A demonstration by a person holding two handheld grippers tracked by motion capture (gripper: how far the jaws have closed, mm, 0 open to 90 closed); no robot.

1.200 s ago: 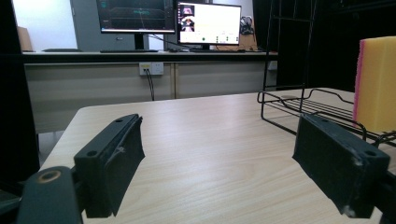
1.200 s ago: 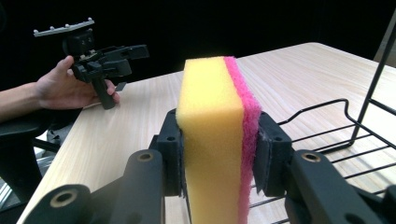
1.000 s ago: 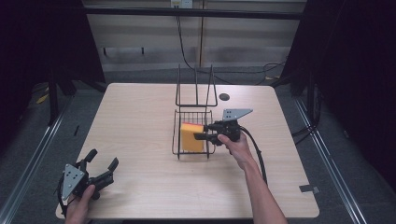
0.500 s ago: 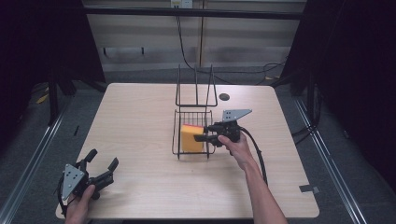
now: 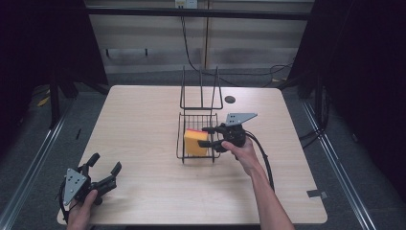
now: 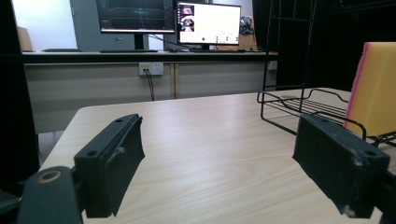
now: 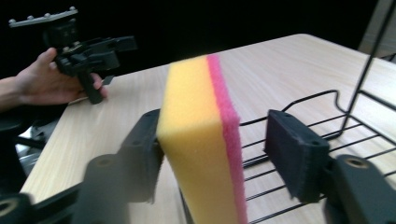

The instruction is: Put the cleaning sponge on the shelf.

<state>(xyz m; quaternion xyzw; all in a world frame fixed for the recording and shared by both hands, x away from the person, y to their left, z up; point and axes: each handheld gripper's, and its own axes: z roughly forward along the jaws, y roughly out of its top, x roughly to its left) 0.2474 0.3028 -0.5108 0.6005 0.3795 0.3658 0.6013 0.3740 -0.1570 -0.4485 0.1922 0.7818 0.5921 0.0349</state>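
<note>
The right gripper (image 5: 207,136) reaches into the wire basket (image 5: 180,143) from its right side, and its jaws stand apart with the sponge (image 7: 205,140) between them: in the right gripper view the yellow face touches the left finger (image 7: 142,149), while a clear gap separates the pink scouring side from the right finger (image 7: 292,156). So the fingers bracket the sponge but do not squeeze it, and I judge it rests upright on edge in the basket, leaning on the one pad. Whether this is a release or the start of a grasp cannot be told. If the sponge is being left there, the move to do well is a straight pull back along the fingers, keeping the left pad from dragging the foam over and both tips clear of the rim wires. If it is being taken, the fingers should close squarely on the two broad faces, low enough to avoid bending the soft foam. The left gripper (image 5: 103,173) rests well apart at the near corner of the table (image 5: 143,110), its jaws wide open and empty.
</note>
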